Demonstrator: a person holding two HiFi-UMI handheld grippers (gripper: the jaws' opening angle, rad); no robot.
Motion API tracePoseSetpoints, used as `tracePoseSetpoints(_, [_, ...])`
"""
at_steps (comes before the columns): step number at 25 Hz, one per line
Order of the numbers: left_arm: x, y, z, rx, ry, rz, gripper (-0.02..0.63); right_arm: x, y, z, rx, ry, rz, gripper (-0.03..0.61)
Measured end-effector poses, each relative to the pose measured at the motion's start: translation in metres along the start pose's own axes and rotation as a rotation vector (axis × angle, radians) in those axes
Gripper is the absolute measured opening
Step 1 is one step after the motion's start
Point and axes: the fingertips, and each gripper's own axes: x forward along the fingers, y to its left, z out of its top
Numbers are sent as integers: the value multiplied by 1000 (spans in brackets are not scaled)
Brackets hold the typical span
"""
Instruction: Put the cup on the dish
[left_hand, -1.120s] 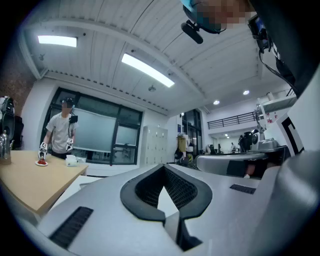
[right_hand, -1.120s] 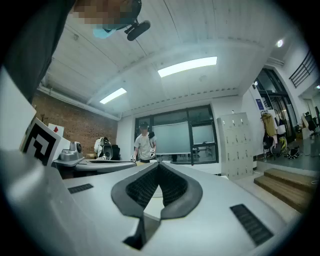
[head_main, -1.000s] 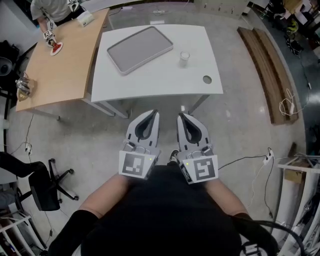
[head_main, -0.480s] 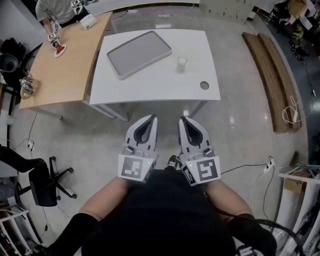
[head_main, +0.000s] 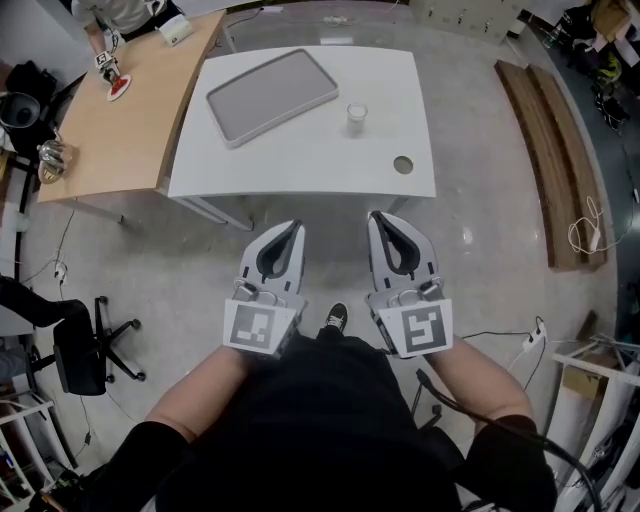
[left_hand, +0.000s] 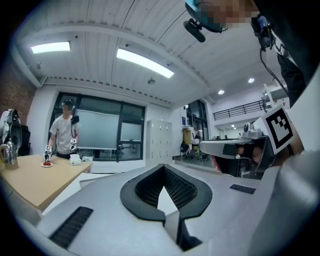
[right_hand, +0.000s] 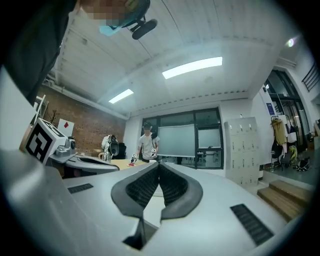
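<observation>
A small clear cup (head_main: 356, 115) stands on the white table (head_main: 300, 165), to the right of a grey rectangular dish (head_main: 271, 95). Both grippers hang in front of the table, over the floor, well short of its near edge. My left gripper (head_main: 287, 228) is shut with nothing in it; its tips meet in the left gripper view (left_hand: 163, 166). My right gripper (head_main: 384, 218) is also shut and empty, its tips touching in the right gripper view (right_hand: 158, 165). Cup and dish do not show in either gripper view.
A round hole (head_main: 403, 163) sits near the table's front right corner. A wooden table (head_main: 110, 130) adjoins on the left, where another person (right_hand: 146, 145) works. An office chair (head_main: 85, 345) stands at left, wooden planks (head_main: 545, 120) at right, cables on the floor.
The table has slid slightly up in the head view, and the grippers sit a little farther apart and higher. Both grippers stay shut.
</observation>
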Motion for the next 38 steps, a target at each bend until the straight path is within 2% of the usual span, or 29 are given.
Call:
tracePoseSetpoints(3, [6, -2, 6, 1, -16, 7, 5, 0, 2, 8, -4, -50, 21, 12])
tracePoseSetpoints(7, [11, -1, 16, -3, -45, 23, 5, 3, -2, 13, 34, -77, -3, 14])
tracePoseSetpoints(14, [17, -5, 21, 7, -53, 26, 5, 0, -16, 4, 120, -65, -61, 13])
tracePoseSetpoints(19, [30, 12, 19, 6, -44, 32, 5, 22, -15, -8, 123, -30, -57, 12])
tracePoseSetpoints(25, [64, 54, 13, 6, -58, 26, 5, 81, -9, -22, 125, -3, -52, 12])
tracePoseSetpoints(38, [191, 176, -16, -84, -15, -42, 5, 257, -29, -60, 127, 91, -86, 12])
